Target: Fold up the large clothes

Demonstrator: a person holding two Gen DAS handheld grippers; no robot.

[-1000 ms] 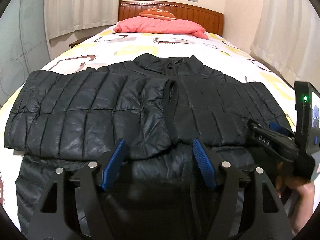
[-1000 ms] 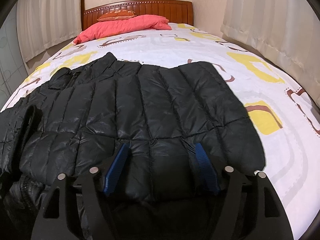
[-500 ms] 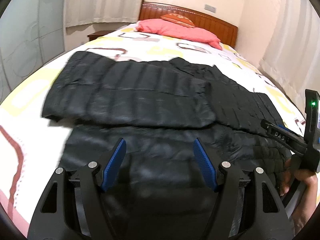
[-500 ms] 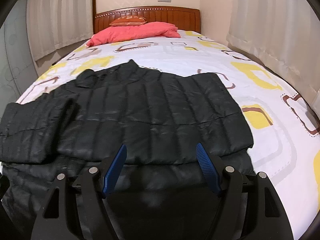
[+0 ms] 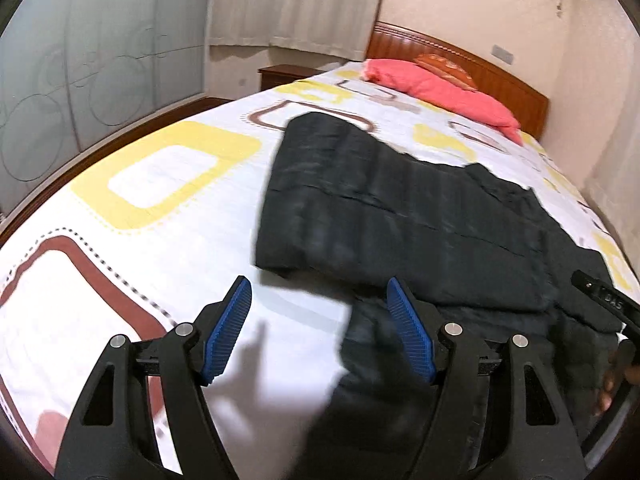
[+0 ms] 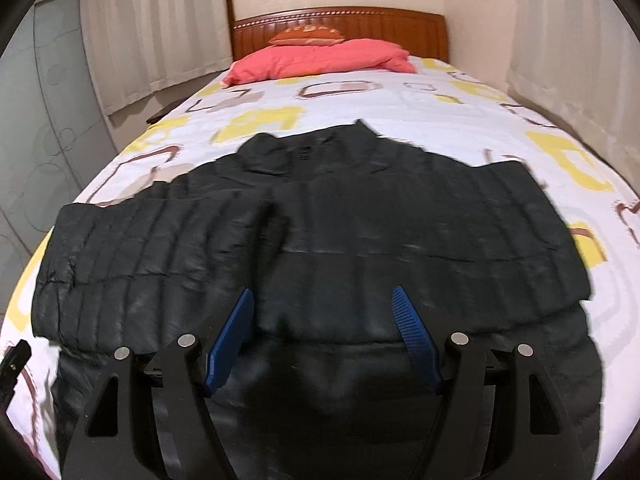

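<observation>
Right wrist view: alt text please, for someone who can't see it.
A black puffer jacket lies spread on a patterned bed, both sleeves folded across its front. The right gripper is above its lower half, jaws open and empty. A pink pillow sits by the headboard.

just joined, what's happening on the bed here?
A person with a handheld gripper in each hand is folding a black puffer jacket laid out on the patterned bed sheet. Both sleeves lie folded across the body. The left gripper and the right gripper are both open and hold nothing; the left hangs over the jacket's left edge, the right over its lower middle.
</observation>
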